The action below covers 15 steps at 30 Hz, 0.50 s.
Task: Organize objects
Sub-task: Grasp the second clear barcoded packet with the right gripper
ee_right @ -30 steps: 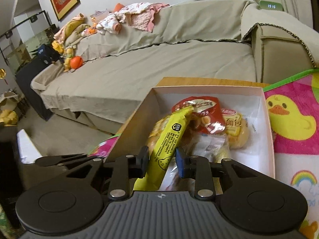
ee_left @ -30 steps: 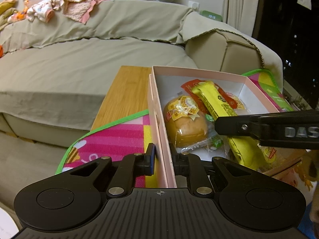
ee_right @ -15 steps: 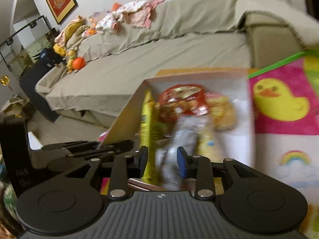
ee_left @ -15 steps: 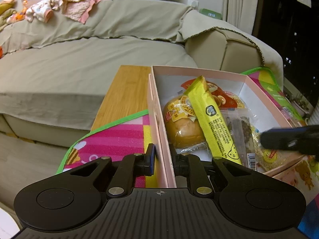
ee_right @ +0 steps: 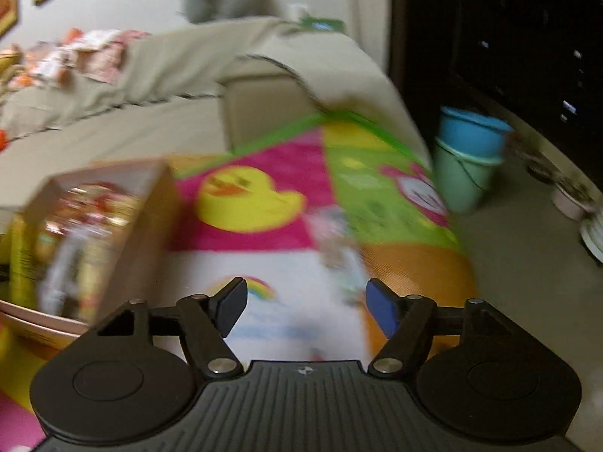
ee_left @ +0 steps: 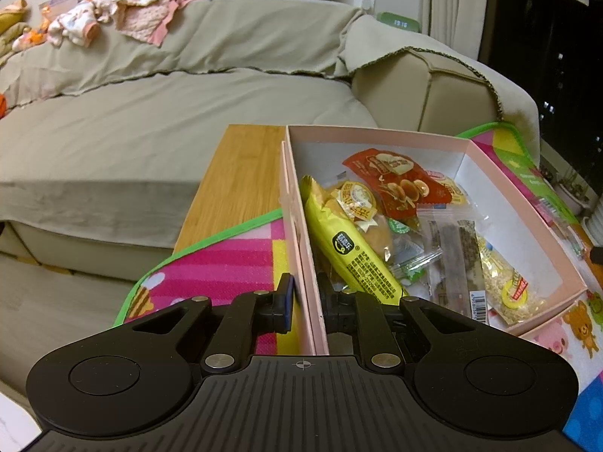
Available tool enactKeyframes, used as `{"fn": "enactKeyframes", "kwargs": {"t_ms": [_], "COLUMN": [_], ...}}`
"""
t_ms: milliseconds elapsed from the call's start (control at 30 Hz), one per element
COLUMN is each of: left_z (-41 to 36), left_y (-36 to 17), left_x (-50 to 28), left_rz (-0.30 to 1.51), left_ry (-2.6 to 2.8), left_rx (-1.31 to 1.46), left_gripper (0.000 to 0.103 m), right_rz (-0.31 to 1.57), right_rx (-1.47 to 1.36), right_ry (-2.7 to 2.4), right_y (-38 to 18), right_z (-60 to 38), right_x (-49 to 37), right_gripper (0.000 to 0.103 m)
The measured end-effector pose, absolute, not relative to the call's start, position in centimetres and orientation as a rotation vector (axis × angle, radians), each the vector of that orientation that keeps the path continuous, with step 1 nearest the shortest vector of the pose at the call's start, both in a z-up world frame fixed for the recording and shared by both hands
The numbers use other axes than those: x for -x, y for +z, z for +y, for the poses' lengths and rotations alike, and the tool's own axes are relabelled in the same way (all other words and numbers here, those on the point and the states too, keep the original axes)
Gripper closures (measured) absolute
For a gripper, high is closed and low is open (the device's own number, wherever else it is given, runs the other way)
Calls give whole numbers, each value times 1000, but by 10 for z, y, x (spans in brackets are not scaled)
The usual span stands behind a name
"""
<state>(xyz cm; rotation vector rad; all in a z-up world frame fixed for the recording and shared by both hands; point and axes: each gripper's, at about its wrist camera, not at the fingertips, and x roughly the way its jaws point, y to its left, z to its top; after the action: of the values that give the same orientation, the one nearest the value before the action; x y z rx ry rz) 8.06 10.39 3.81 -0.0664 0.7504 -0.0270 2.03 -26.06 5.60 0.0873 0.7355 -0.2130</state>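
Note:
A pink box [ee_left: 501,184] on the colourful play mat [ee_left: 211,263] holds several snack packets: a long yellow packet [ee_left: 348,248] leaning on the left wall, a wrapped bun [ee_left: 371,222], a red packet [ee_left: 399,184] and a clear packet with dark bars [ee_left: 452,260]. My left gripper [ee_left: 306,297] is shut on the box's left wall [ee_left: 292,188]. In the blurred right wrist view the box [ee_right: 113,226] lies to the left. My right gripper [ee_right: 306,307] hangs over the mat [ee_right: 286,226], its jaws opening with nothing between them.
A beige covered sofa [ee_left: 158,113] stands behind the wooden table [ee_left: 241,173], with clothes [ee_left: 113,22] piled on its back. Stacked blue and green buckets [ee_right: 469,158] sit on the floor to the right, near a dark cabinet [ee_right: 527,37]. A small blurred item [ee_right: 335,237] lies on the mat.
The right gripper let go of the yellow packet, which now leans in the box. It swung right, away from the box, and its jaws spread. The left gripper kept still.

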Motion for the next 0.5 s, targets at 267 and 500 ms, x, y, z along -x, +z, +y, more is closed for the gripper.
{"fn": "enactKeyframes", "kwargs": {"t_ms": [267, 500], "left_z": [105, 106], "left_y": [37, 37], "left_x": [-79, -79], "left_rz": [754, 756], "left_ry": [-26, -28], "left_rx": [66, 73], "left_gripper": [88, 89], "right_rz": [799, 799], "right_rx": [-38, -55], "right_ry": [-313, -270], "right_y": [22, 18], "right_z": [-294, -298], "right_x": [-38, -86], "right_gripper": [30, 30]}}
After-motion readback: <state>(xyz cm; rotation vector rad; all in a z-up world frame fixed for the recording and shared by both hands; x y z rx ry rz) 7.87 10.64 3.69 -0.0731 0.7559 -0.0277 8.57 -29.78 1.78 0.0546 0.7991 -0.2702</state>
